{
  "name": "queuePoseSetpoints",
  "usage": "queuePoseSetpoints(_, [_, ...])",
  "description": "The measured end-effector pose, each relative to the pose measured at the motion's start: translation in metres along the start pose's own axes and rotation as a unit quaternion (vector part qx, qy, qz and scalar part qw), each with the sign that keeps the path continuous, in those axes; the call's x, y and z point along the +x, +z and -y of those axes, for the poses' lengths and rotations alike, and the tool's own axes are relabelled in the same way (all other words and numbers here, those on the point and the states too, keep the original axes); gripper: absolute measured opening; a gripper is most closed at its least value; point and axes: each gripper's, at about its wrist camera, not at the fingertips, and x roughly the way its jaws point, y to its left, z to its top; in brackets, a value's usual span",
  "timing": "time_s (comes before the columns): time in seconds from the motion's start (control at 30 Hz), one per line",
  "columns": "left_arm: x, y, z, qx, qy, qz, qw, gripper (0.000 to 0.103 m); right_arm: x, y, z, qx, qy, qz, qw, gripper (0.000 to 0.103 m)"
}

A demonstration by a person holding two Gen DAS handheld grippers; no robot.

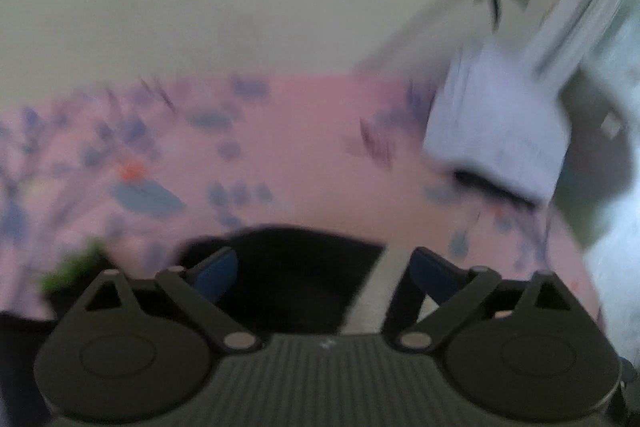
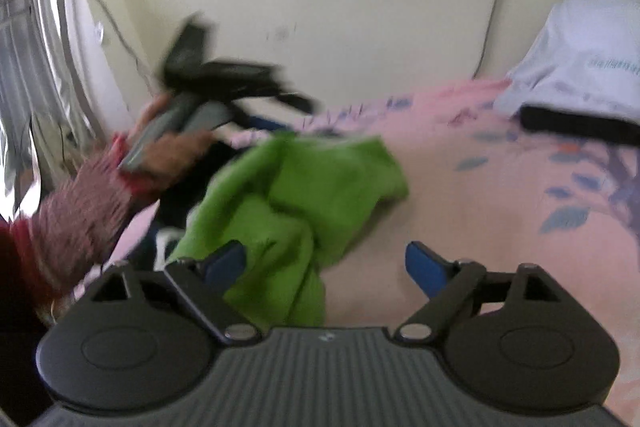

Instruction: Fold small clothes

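**Both grippers empty, green garment still crumpled**

You are working over the pink printed bedsheet (image 2: 460, 195), which fills most of both views and meets a pale wall behind. A white pillow (image 2: 580, 59) sits at the far right corner with a folded black item (image 2: 576, 125) lying just in front of it.

The green garment (image 2: 296, 203) lies bunched on the sheet, just ahead of your right gripper (image 2: 326, 265) and slightly to its left. Dark clothes (image 2: 180, 203) lie under its left edge, so a low grab there could pick up two pieces at once.

Your right gripper is released, with the blue pads spread wide; the left pad overlaps the green cloth in the view, but nothing is pinched. Your left gripper (image 1: 324, 273) is also released and empty, hanging over a black garment (image 1: 288, 275) with a pale stripe. Your left hand (image 2: 172, 143) appears in the right view, heavily smeared.

That blur is the main risk: moving this fast, you may close on a fold rather than an edge. The green cloth is twisted, so gripping a random ridge would drag it as a lump instead of spreading it.
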Motion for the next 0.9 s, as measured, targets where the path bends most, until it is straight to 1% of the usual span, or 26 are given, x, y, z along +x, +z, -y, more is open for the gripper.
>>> queuePoseSetpoints(0.03, [0.016,-0.005,0.005,0.011,0.003,-0.028,0.9995,0.052,0.008,-0.005,-0.004,-0.004,0.003,-0.013,1.000,0.081])
queuePoseSetpoints(0.07, [0.024,-0.016,0.013,0.030,0.022,-0.039,0.9985,0.038,0.015,-0.010,-0.007,-0.007,0.009,-0.024,1.000,0.081])
queuePoseSetpoints(0.1, [0.023,-0.022,0.023,0.054,0.047,-0.017,0.9973,0.026,0.019,-0.012,-0.009,-0.007,0.017,-0.032,0.999,0.080])
queuePoseSetpoints(0.13, [0.015,-0.033,0.031,0.070,0.058,-0.008,0.9958,0.008,0.024,-0.015,-0.010,-0.006,0.026,-0.040,0.999,0.069])
queuePoseSetpoints(0.17, [0.007,-0.039,0.030,0.066,0.055,0.001,0.9963,0.008,0.030,-0.016,-0.014,-0.007,0.036,-0.050,0.998,0.058])
queuePoseSetpoints(0.2, [-0.007,-0.043,0.026,0.058,0.048,0.021,0.9969,0.008,0.039,-0.014,-0.019,-0.012,0.046,-0.063,0.997,0.031])
queuePoseSetpoints(0.23, [-0.026,-0.047,0.019,0.049,0.049,0.052,0.9962,0.008,0.042,-0.012,-0.025,-0.019,0.053,-0.068,0.996,0.024])
queuePoseSetpoints(0.27, [-0.046,-0.049,0.012,0.039,0.056,0.082,0.9943,0.008,0.050,-0.010,-0.032,-0.038,0.052,-0.062,0.996,0.018])
queuePoseSetpoints(0.3, [-0.071,-0.051,0.003,0.023,0.060,0.115,0.9912,0.008,0.051,-0.006,-0.038,-0.058,0.049,-0.054,0.996,0.015])
queuePoseSetpoints(0.37, [-0.124,-0.058,-0.018,-0.010,0.060,0.177,0.9824,0.008,0.046,0.008,-0.047,-0.083,0.036,-0.025,0.996,0.012])
queuePoseSetpoints(0.43, [-0.181,-0.070,-0.034,-0.038,0.060,0.233,0.9699,0.008,0.037,0.027,-0.050,-0.089,0.018,0.015,0.996,0.010])
queuePoseSetpoints(0.5, [-0.233,-0.093,-0.045,-0.055,0.064,0.290,0.9534,0.007,0.023,0.049,-0.054,-0.098,-0.015,0.067,0.993,0.009])
queuePoseSetpoints(0.57, [-0.277,-0.126,-0.050,-0.064,0.075,0.344,0.9337,0.007,0.011,0.064,-0.059,-0.105,-0.029,0.113,0.988,0.009])
queuePoseSetpoints(0.6, [-0.293,-0.144,-0.054,-0.067,0.079,0.366,0.9249,0.007,0.008,0.069,-0.062,-0.110,-0.026,0.128,0.985,0.006])
queuePoseSetpoints(0.63, [-0.307,-0.165,-0.057,-0.071,0.082,0.385,0.9164,0.007,0.007,0.072,-0.065,-0.117,-0.010,0.131,0.984,0.006])
queuePoseSetpoints(0.67, [-0.320,-0.189,-0.062,-0.076,0.087,0.400,0.9094,0.007,0.008,0.072,-0.067,-0.122,0.020,0.122,0.985,0.007])
queuePoseSetpoints(0.7, [-0.330,-0.210,-0.069,-0.084,0.095,0.406,0.9052,0.007,0.010,0.070,-0.069,-0.125,0.043,0.111,0.985,0.010])
queuePoseSetpoints(0.73, [-0.334,-0.231,-0.076,-0.094,0.106,0.402,0.9044,0.008,0.016,0.066,-0.072,-0.129,0.063,0.088,0.986,0.012])
queuePoseSetpoints(0.77, [-0.333,-0.251,-0.084,-0.110,0.121,0.388,0.9071,0.012,0.027,0.059,-0.075,-0.140,0.071,0.057,0.986,0.015])
queuePoseSetpoints(0.8, [-0.329,-0.268,-0.092,-0.127,0.139,0.364,0.9122,0.012,0.037,0.052,-0.078,-0.157,0.062,0.031,0.985,0.027])
queuePoseSetpoints(0.83, [-0.321,-0.284,-0.101,-0.144,0.164,0.333,0.9173,0.013,0.047,0.043,-0.081,-0.180,0.048,0.009,0.982,0.034])
queuePoseSetpoints(0.87, [-0.313,-0.295,-0.107,-0.156,0.191,0.306,0.9196,0.016,0.052,0.039,-0.081,-0.192,0.037,0.000,0.981,0.034])
queuePoseSetpoints(0.9, [-0.305,-0.307,-0.114,-0.167,0.220,0.279,0.9197,0.018,0.058,0.040,-0.079,-0.196,0.033,-0.005,0.980,0.036])
